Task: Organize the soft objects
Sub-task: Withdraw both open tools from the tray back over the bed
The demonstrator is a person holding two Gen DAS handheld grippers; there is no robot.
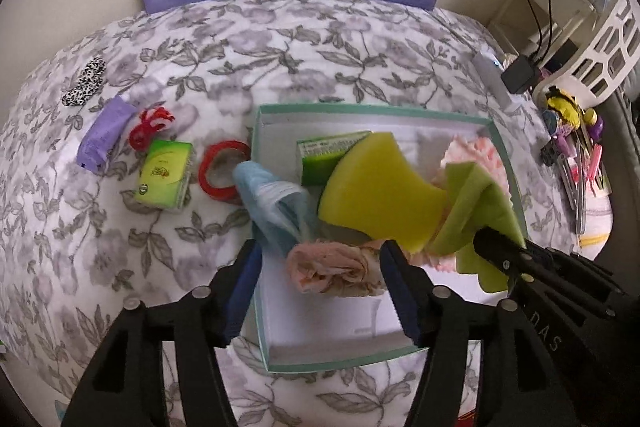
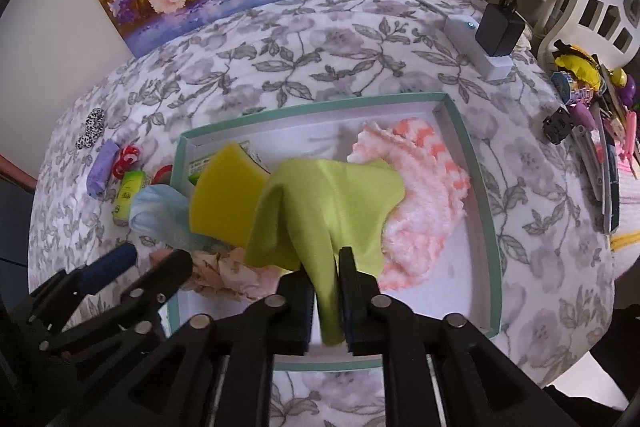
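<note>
A shallow teal-rimmed box [image 1: 505, 163] [image 2: 476, 163] lies on the floral bedspread. In it are a yellow sponge [image 1: 376, 187] [image 2: 224, 195], a green tissue pack [image 1: 320, 155], a pink fluffy cloth [image 2: 420, 203] [image 1: 476, 155], a crumpled pink cloth [image 1: 332, 267] [image 2: 240, 271] and a light blue cloth [image 1: 272, 199] [image 2: 160, 211] draped over the left rim. My right gripper [image 2: 326, 291] [image 1: 500, 259] is shut on a lime green cloth [image 2: 332, 203] [image 1: 476, 215] and holds it above the box. My left gripper [image 1: 320, 283] [image 2: 156, 263] is open around the crumpled pink cloth.
Left of the box lie a red tape roll [image 1: 220, 171], a second green tissue pack [image 1: 164, 175], a red ribbon [image 1: 152, 127], a purple packet [image 1: 106, 133] and a spotted hair tie [image 1: 86, 83]. A charger [image 2: 496, 31], hair clips [image 2: 600, 155] and a white basket [image 1: 608, 39] are on the right.
</note>
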